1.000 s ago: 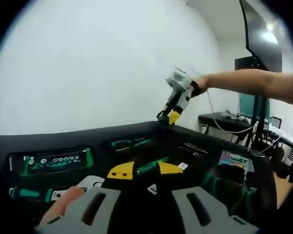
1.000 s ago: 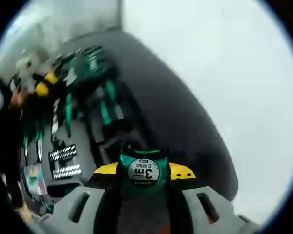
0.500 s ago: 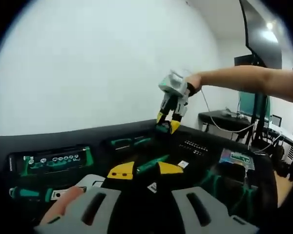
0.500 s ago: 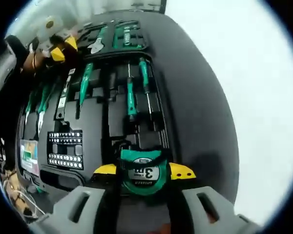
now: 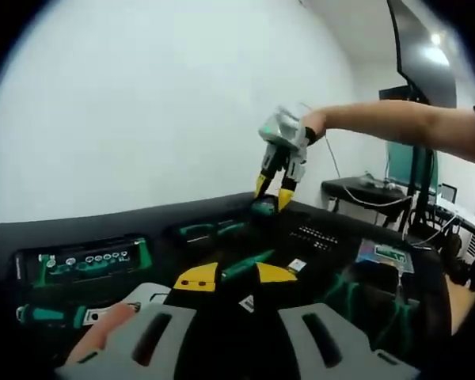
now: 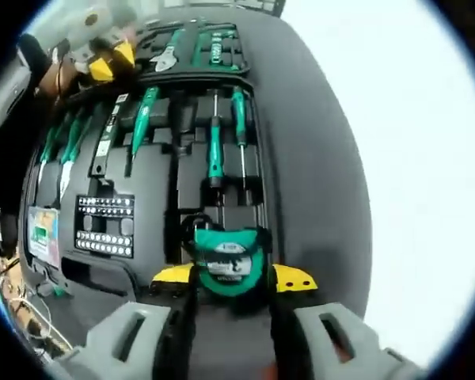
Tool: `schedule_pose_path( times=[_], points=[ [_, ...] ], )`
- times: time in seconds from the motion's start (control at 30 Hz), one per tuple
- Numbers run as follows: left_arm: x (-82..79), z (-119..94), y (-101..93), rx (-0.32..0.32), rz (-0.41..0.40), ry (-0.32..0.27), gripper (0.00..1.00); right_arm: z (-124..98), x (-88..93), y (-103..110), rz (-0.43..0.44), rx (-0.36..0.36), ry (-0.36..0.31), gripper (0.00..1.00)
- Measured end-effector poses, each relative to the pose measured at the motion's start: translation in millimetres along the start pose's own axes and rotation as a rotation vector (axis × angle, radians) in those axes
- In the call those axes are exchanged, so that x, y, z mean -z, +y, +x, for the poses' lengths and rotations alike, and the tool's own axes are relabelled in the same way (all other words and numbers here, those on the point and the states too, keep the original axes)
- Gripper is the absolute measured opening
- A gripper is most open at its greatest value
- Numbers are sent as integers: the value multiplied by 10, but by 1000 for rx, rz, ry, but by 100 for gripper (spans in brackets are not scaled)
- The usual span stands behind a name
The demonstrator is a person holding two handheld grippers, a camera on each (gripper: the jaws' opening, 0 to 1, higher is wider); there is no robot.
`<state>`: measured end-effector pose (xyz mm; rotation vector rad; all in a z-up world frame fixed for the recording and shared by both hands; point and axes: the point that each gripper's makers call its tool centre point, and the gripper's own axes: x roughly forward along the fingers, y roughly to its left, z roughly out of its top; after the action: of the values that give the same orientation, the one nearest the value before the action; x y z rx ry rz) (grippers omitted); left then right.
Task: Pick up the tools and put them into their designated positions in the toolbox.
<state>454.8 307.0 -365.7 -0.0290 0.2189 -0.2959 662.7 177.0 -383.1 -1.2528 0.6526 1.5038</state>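
In the right gripper view, black toolbox tray [image 6: 301, 134] spread across a white tabletop [image 6: 427, 158], curved far edge running down the right with broad bare white beyond it. At upper left, left gripper [image 6: 111, 62] hovering over the tray's top corner, yellow tips parted, nothing seen between them. Next rightward, two green-handled pliers [image 6: 63, 146] side by side in slots, then one long green screwdriver [image 6: 141, 119], then a bit holder [image 6: 103, 237] with two rows of pale bits below them. Toward the middle, two more green screwdrivers [image 6: 214, 154] lying parallel in their slots, a wrench [image 6: 165, 59] and a green socket set [image 6: 215, 49] at the top edge. At bottom centre, right gripper [image 6: 231, 279] closed on a green tape measure [image 6: 228, 263], yellow pads pressing both sides, the case low over an open recess just below the screwdriver tips; contact with the tray not clear. In the left gripper view, left gripper's own yellow tips [image 5: 236, 275] apart over the dark tray, one green tool lying just beyond them; right gripper [image 5: 273, 184] reaching down at the tray's far edge with the green tape measure [image 5: 263, 207] between its tips, white wall behind, open room and desks to the right.
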Motion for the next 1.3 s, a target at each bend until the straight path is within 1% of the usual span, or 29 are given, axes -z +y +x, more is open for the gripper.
schedule_pose_path(
  times=[0.07, 0.1, 0.13, 0.17, 0.23, 0.27, 0.3, 0.33, 0.37, 0.4, 0.43, 0.47, 0.5, 0.53, 0.6, 0.67, 0.7, 0.73, 0.77, 0.8, 0.83, 0.87, 0.9, 0.97, 1.03, 1.1, 1.2, 1.3],
  points=[
    [2, -2, -13, 2, 3, 0, 17, -89, -78, -34, 20, 18, -31, 26],
    [2, 1, -8, 3, 4, 1, 17, -107, -115, -37, 52, 35, -48, 25],
    [6, -1, -16, 3, 6, 2, 17, -113, -132, -31, 95, 49, -56, 22],
    [12, -7, -31, 2, 8, 3, 17, -107, -162, -25, 115, 60, -74, 17],
    [9, -17, -28, -1, 7, 1, 17, -85, -285, -104, 181, 145, -184, 12],
    [4, -23, -19, -3, 4, -1, 17, -62, -322, -139, 237, 196, -236, 7],
    [-5, -28, -2, -6, 2, -4, 17, -19, -345, -90, 290, 206, -274, 1],
    [-12, -34, 10, -8, -1, -6, 17, 63, -369, 2, 247, 213, -305, 0],
    [-22, -37, 31, -9, -4, -8, 16, 94, -353, 0, 194, 251, -299, 0],
    [-22, -36, 26, -8, -5, -9, 16, 138, -310, -13, 121, 309, -264, 0],
    [-21, -33, 14, -7, -5, -10, 16, 200, -308, 21, 115, 309, -262, 0],
    [-24, -30, -3, -4, -2, -11, 16, 250, -301, 36, 161, 297, -277, 0],
    [-24, -27, -10, -2, -2, -12, 16, 267, -297, 5, 218, 306, -305, 0],
    [-19, -25, -19, 0, -3, -11, 16, 251, -291, -12, 189, 307, -309, 0],
    [-8, -22, -41, 4, -3, -8, 16, 238, -288, -35, 290, 283, -368, 0],
    [-6, -16, -64, 4, -2, -8, 16, 229, -283, -40, 311, 282, -450, 0],
    [0, -17, -63, 4, -1, -7, 16, 226, -274, -39, 300, 287, -474, 0],
    [10, -16, -64, 3, 1, -4, 16, 219, -263, -47, 336, 285, -487, 0],
    [19, -15, -63, 1, 1, -2, 16, 223, -252, -61, 329, 286, -476, 0],
    [27, -15, -60, 0, -1, 0, 16, 224, -243, -90, 265, 326, -447, 0],
    [32, -15, -59, -2, -4, 1, 16, 240, -251, -94, 271, 322, -454, 0],
    [38, -14, -58, -2, -6, 2, 16, 230, -245, -121, 324, 303, -489, 0],
    [45, -16, -58, -3, -8, 4, 16, 216, -234, -131, 356, 298, -506, 0],
    [52, -25, -64, -5, -8, 5, 16, 207, -232, -130, 376, 294, -540, 0],
    [32, -36, -65, -5, -8, -2, 16, 210, -259, -81, 390, 315, -590, 0],
    [29, -41, -76, -4, -9, -5, 16, 200, -268, -48, 422, 327, -653, 0],
    [49, -28, -77, -2, -8, 3, 16, 204, -269, -51, 413, 362, -655, 0],
    [36, -22, -76, 3, 1, 3, 16, 190, -263, -107, 422, 386, -658, 0]
  ],
)
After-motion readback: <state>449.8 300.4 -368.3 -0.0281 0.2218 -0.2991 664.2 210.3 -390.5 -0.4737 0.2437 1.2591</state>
